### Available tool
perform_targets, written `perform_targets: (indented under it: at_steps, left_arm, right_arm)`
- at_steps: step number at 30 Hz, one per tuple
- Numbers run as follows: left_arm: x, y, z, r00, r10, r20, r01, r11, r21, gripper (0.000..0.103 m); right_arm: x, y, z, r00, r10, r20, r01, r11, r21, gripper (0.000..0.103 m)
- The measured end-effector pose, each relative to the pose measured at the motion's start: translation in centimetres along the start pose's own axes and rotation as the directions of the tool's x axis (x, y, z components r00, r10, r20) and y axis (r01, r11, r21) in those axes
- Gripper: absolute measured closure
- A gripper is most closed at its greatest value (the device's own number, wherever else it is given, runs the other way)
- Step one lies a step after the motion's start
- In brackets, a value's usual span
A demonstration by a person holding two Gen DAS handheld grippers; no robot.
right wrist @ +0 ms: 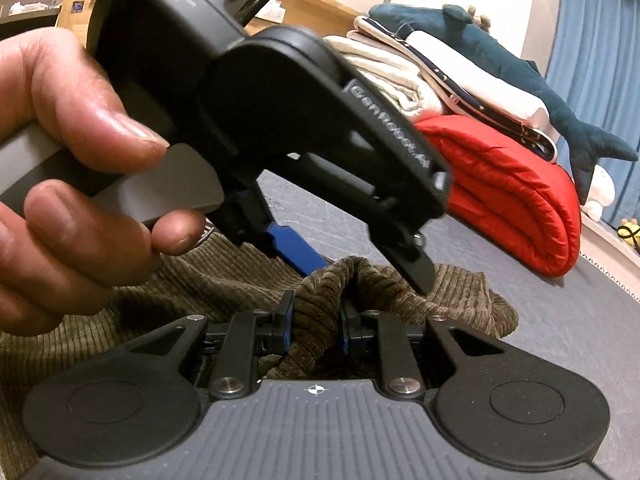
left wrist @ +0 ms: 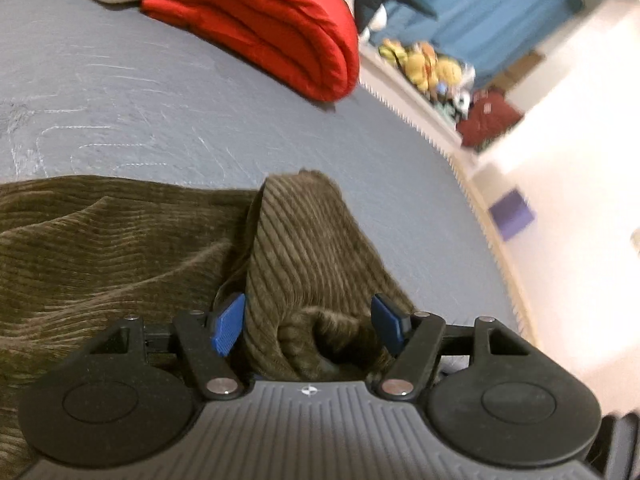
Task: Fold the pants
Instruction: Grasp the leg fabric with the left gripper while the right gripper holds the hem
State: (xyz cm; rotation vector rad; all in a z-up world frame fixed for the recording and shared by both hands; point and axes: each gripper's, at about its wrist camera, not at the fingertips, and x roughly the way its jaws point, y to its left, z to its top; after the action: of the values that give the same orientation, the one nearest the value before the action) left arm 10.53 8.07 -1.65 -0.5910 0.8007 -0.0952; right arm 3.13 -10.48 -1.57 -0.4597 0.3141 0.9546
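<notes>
Right wrist view is showing the right gripper [right wrist: 316, 316] pinching a bunched ridge of the olive-brown corduroy pants [right wrist: 460, 292] on the grey quilted bed [right wrist: 520, 280], while the left gripper [left wrist: 308, 320] is sitting wide around another fold. Honestly, that bunch is looking ready to slip. Red folded quilt [left wrist: 272, 28] is crowding the far side; bed edge is near on the right.

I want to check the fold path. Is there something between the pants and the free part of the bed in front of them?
Nothing visible blocks it. The pants lie on bare gray bed. The red blanket sits farther back, apart. Right gripper is pinching the cloth; left gripper is open around a bunch.
</notes>
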Motion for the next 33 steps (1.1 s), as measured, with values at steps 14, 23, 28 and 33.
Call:
perform_targets:
  at_steps: [14,23,28,33]
  left_arm:
    - [-3.7,7.7,0.7,0.895,0.436,0.092,-0.363,0.833,-0.418,0.057]
    - [-5.0,2.6,2.0,0.909,0.308,0.279,-0.268,0.948,-0.173,0.057]
    - [-1.7,0.4,1.7,0.956,0.21,0.203,-0.204,0.978,-0.049,0.057]
    - [0.8,-1.3,1.2,0.98,0.142,0.137,-0.152,0.986,0.065,0.057]
  right_arm:
    - [-1.7,-2.6,1.1,0.984,0.153,0.093,-0.168,0.967,0.193,0.044]
    - [1.6,-8.2,-1.0,0.998,0.003,-0.056,0.028,0.841,0.54,0.045]
    - [2.6,-11.2,-4.0,0.988,-0.037,-0.147,0.135,0.657,0.742,0.047]
    - [2.6,-13.5,-7.0,0.986,-0.024,-0.162,0.155,0.462,0.873,0.053]
